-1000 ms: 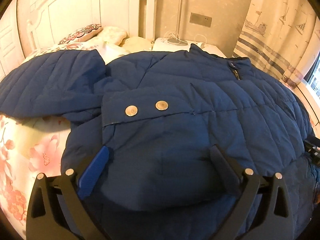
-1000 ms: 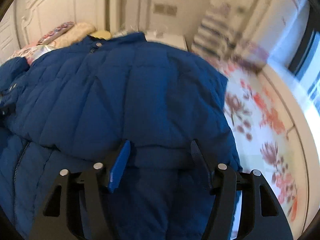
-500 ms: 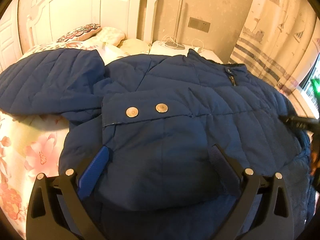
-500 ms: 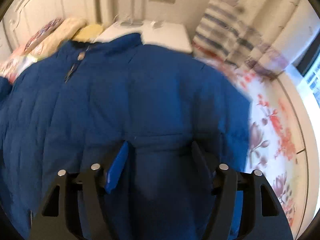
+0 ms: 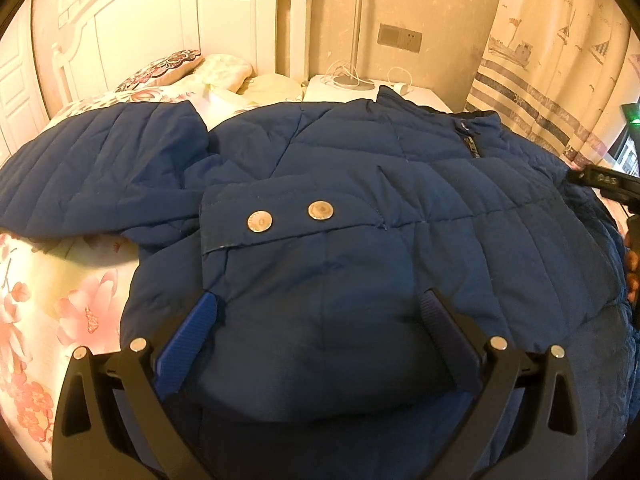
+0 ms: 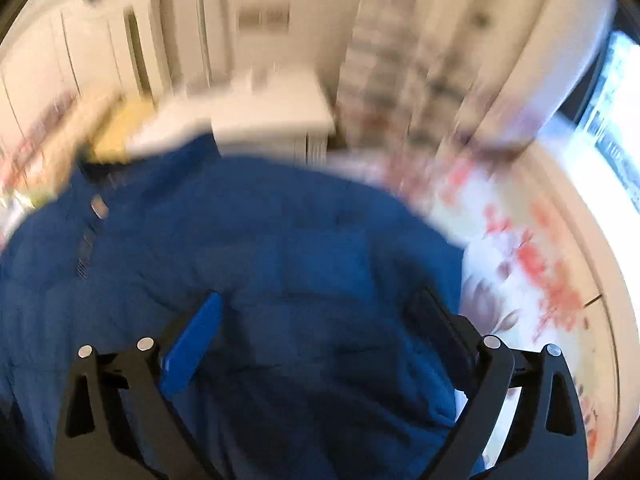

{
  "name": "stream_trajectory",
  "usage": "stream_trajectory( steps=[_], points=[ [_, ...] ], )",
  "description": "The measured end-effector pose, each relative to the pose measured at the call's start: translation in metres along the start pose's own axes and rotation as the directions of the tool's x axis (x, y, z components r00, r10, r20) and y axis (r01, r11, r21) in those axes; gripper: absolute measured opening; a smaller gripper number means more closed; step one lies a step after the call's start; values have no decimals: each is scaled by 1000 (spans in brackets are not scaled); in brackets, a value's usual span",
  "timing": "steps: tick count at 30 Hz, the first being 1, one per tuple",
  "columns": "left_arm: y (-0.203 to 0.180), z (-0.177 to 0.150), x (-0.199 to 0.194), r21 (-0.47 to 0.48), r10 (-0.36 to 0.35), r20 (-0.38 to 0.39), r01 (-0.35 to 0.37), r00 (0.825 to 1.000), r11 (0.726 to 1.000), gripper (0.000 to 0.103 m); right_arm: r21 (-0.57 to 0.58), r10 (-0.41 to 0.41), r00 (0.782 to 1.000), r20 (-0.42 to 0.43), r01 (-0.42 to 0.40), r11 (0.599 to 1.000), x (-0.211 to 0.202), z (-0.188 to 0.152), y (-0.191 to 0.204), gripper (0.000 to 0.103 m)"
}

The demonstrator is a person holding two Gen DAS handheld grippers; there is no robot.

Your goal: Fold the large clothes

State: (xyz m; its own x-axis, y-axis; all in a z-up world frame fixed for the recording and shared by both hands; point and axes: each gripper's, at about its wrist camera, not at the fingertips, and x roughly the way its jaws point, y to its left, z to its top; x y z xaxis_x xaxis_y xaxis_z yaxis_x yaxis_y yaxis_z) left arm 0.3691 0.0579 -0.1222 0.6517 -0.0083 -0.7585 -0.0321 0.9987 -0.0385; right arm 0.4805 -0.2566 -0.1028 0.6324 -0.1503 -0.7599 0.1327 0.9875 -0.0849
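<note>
Right claw [image 6: 316,312] opening wide over blue jacket [image 6: 256,240], left claw [image 5: 318,308] spread across cuff [image 5: 304,264]

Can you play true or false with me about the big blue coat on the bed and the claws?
1. The puffy dark blue quilted jacket lies on a bedspread with pink flowers. True.
2. The folded-over cuff has four round metal snaps. False: two round metal snaps show on it.
3. The left claw is wide open over the jacket. True.
4. The right claw is squeezed shut on a sleeve. False: its jaws are opening, wide apart over the jacket, gripping nothing.
5. The jacket's zipper is pulled up near the collar. True.
6. A red lamp stands behind the bed. False: a thin silver lamp pole stands there.
</note>
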Motion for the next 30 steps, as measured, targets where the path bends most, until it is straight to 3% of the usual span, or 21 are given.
stream_trajectory(
  steps=[2,3,5,7,9,10,13,16,17,18,21,23,25,26,28,30],
  points=[
    [0,0,0,3,2,0,-2,1000,1000,101,-75,15,992,-123,-24,997,22,-14,10,98],
    [0,0,0,1,0,0,0,1000,1000,101,-59,33,994,-101,-39,997,22,-18,7,98],
    [-1,0,0,0,-2,1,2,1000,1000,101,-20,9,991,-134,-12,1000,17,-16,0,95],
    [-1,0,-1,0,-1,0,1,1000,1000,101,25,-1,997,-81,3,1000,-8,-17,0,95],
    [-1,0,-1,3,2,0,-2,1000,1000,101,9,100,995,13,-100,995,-43,-30,13,96],
    [-1,0,-1,4,3,-1,-3,1000,1000,101,-40,113,993,29,-112,993,-52,-41,25,96],
    [-2,0,-1,4,3,-1,-3,1000,1000,101,-201,141,989,-33,-145,969,-51,-70,61,96],
    [-1,0,-1,0,-2,0,2,1000,1000,101,-212,150,988,-46,-157,965,-45,-81,67,89],
    [-1,0,0,-2,-4,0,4,1000,1000,101,-196,150,987,-50,-157,968,-49,-78,64,76],
    [-1,0,0,-3,-5,0,5,1000,1000,101,-191,139,990,-33,-143,971,-59,-77,65,69],
    [-1,0,1,-1,-2,-1,2,1000,1000,101,-241,167,984,60,-148,959,-93,-83,74,70],
    [1,0,0,-4,-7,1,7,1000,1000,101,-285,197,980,27,-181,941,-91,-92,82,70],
    [3,0,-2,-18,-29,13,29,1000,999,101,-336,174,984,-26,-173,926,-75,-110,95,70],
    [10,0,-8,-46,-72,36,73,997,996,101,-322,189,982,2,-179,930,-72,-115,92,71],
    [42,5,-27,-170,-174,114,192,978,967,101,-278,214,977,-7,-208,938,-68,-113,82,72],
    [87,9,-46,-339,-200,214,265,956,903,101,-262,220,975,-8,-215,941,-64,-112,79,74]
  ],
)
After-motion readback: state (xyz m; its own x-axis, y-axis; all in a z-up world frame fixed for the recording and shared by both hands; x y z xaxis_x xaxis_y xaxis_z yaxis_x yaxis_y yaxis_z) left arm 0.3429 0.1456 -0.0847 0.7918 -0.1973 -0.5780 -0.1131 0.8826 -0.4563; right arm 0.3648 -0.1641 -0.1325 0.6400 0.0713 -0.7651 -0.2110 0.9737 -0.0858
